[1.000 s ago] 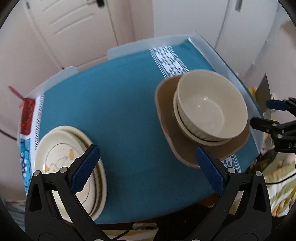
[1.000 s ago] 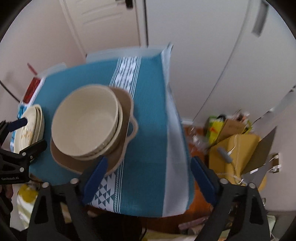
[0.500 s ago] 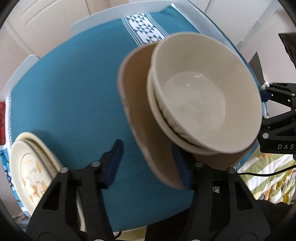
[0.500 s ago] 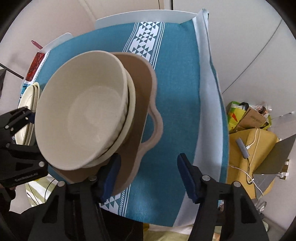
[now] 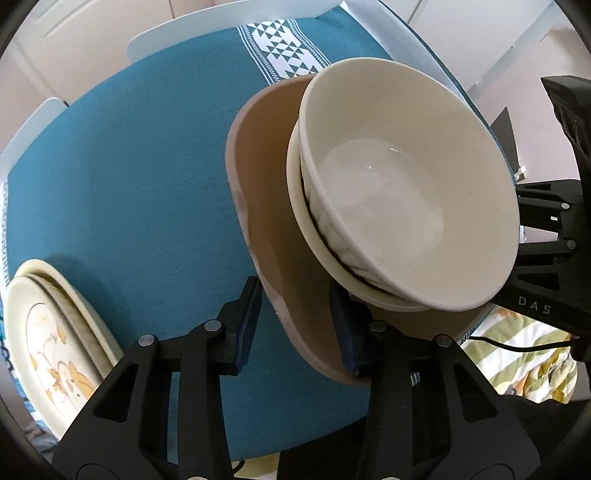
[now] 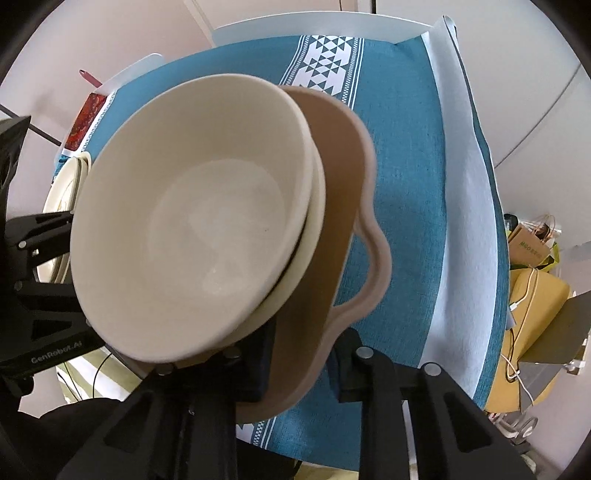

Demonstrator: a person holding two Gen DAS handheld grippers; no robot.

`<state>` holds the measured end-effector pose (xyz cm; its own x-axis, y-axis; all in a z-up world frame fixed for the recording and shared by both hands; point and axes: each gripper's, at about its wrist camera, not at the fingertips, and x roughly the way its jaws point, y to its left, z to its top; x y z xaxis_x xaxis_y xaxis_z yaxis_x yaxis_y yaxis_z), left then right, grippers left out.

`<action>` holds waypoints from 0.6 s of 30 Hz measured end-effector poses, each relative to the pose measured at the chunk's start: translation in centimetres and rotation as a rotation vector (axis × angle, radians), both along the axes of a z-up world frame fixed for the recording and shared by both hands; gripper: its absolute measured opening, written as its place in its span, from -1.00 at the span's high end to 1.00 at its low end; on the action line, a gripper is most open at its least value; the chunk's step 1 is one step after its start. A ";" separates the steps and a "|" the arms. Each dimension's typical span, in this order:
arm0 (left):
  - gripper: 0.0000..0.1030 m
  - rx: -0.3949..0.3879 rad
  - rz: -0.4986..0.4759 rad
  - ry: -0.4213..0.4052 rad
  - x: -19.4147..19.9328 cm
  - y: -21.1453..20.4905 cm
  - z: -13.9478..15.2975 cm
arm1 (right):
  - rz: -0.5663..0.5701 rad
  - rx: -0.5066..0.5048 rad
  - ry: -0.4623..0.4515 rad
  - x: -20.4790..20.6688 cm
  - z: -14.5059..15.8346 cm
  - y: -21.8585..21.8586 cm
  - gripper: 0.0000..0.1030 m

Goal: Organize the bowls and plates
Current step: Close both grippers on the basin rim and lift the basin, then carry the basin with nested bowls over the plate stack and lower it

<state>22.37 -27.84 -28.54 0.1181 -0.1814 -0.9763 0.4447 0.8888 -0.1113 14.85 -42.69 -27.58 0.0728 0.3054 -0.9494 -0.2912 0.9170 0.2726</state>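
A brown dish with a wavy handle [image 5: 273,206] [image 6: 343,236] carries two nested cream bowls [image 5: 406,184] [image 6: 192,221]. My left gripper [image 5: 295,325] is shut on the dish's near left rim. My right gripper [image 6: 306,354] is shut on the dish's near right rim, below the handle. The dish tilts and appears lifted over the teal tablecloth [image 5: 140,177] [image 6: 402,147]. A stack of cream plates with a yellow pattern [image 5: 48,339] lies at the table's left; its edge shows in the right wrist view [image 6: 62,184].
The white table edge [image 5: 184,29] runs along the far side. A red patterned cloth [image 6: 86,118] lies at the far left. Bags and cables [image 6: 532,258] sit on the floor to the right. A striped blanket [image 5: 517,354] lies below the table's front edge.
Both grippers came in and closed on the brown dish's rim from either side. The dish with its bowls now looms larger and tilted, apparently raised off the cloth.
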 end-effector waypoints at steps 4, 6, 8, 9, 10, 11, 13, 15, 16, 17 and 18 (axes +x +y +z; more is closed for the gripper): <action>0.41 0.008 0.002 -0.001 0.3 -0.5 0.0 | 0.010 0.006 0.007 0.3 0.2 0.6 0.68; 0.50 0.000 0.008 0.005 0.5 -0.6 -0.3 | 0.009 0.011 0.008 0.3 0.2 0.5 0.68; 0.59 -0.009 0.001 0.010 0.4 -0.1 -0.6 | 0.008 0.012 0.004 0.3 0.3 0.5 0.68; 0.63 -0.019 -0.006 0.005 0.3 -0.3 -0.6 | 0.007 0.016 0.000 0.2 0.3 0.5 0.68; 0.65 -0.017 -0.018 -0.006 0.2 -0.7 -0.6 | 0.006 0.018 -0.004 0.2 0.2 0.6 0.69; 0.72 -0.009 -0.037 -0.020 0.0 -1.2 -0.5 | 0.003 0.021 -0.011 -0.1 0.3 0.4 0.69; 0.72 0.001 -0.045 -0.043 -0.2 -1.4 -0.3 | 0.001 0.020 -0.031 -0.4 0.4 0.2 0.69; 0.72 -0.004 -0.043 -0.055 -0.3 -1.4 -0.2 | -0.007 0.026 -0.047 -0.7 0.6 -0.4 0.69; 0.72 0.002 -0.046 -0.072 -0.4 -1.5 0.0 | -0.009 0.029 -0.055 -0.8 0.6 -0.5 0.69; 0.72 0.009 -0.050 -0.087 -0.5 -1.7 0.1 | -0.010 0.031 -0.069 -0.9 0.8 -0.6 0.69; 0.72 0.013 -0.051 -0.097 -0.7 -1.7 0.3 | -0.008 0.031 -0.078 -0.9 0.8 -0.7 0.69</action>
